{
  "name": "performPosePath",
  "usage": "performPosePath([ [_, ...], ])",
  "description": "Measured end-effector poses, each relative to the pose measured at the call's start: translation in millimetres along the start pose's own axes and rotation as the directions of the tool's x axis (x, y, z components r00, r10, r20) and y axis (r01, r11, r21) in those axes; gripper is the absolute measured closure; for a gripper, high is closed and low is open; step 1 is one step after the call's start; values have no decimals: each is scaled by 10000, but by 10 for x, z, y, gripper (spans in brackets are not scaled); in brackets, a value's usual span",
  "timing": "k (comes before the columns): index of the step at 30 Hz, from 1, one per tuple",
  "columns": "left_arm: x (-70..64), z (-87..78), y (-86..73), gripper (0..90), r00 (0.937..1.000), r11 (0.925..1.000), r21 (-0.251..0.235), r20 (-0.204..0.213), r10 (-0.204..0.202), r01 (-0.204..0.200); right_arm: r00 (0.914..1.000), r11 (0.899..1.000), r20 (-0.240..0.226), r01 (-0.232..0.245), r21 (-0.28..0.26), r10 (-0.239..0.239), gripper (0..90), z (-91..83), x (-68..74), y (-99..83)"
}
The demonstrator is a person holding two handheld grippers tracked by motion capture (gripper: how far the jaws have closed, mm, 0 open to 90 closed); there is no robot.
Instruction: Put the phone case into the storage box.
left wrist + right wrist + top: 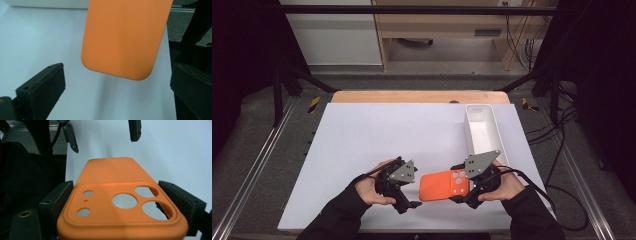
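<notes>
right gripper is clamping the camera-cutout end of the orange phone case, jaws pressing its two long edges; in the right gripper view the case is sitting level between the pads, cutouts up. case is hovering just above the white table, near the front edge, with the white bin behind the right hand. left gripper is standing with jaws spread wide and holding nothing; in the left gripper view the case's rounded free end is hanging ahead of and between them, apart from both pads. judging this as a handover or two-handed grab: left jaws are needing to advance further so the pads are straddling the long edges, not the corner curve. soft case is likely flexing, so squeezing gently and keeping it level before the right lets go.
</notes>
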State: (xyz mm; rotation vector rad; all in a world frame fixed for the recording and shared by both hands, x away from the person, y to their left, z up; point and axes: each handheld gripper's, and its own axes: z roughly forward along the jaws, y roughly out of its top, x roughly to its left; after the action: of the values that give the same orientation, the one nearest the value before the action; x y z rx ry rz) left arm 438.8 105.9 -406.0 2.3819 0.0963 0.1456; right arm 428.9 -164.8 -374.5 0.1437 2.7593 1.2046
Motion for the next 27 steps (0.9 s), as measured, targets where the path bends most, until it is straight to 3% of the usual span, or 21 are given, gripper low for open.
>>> performPosePath([
  [10, -13, 29, 12, 0, 10000, 10000, 76, -12, -2, 2, 9993, 9942, -218, 337, 1023, -317, 164, -16, -11, 194],
  [27, -26, 85, 63, 0, 9998, 9989, 445, 76, 158, -162, 9983, 9790, -465, 439, 1991, -353, 164, 31, -38, 370],
])
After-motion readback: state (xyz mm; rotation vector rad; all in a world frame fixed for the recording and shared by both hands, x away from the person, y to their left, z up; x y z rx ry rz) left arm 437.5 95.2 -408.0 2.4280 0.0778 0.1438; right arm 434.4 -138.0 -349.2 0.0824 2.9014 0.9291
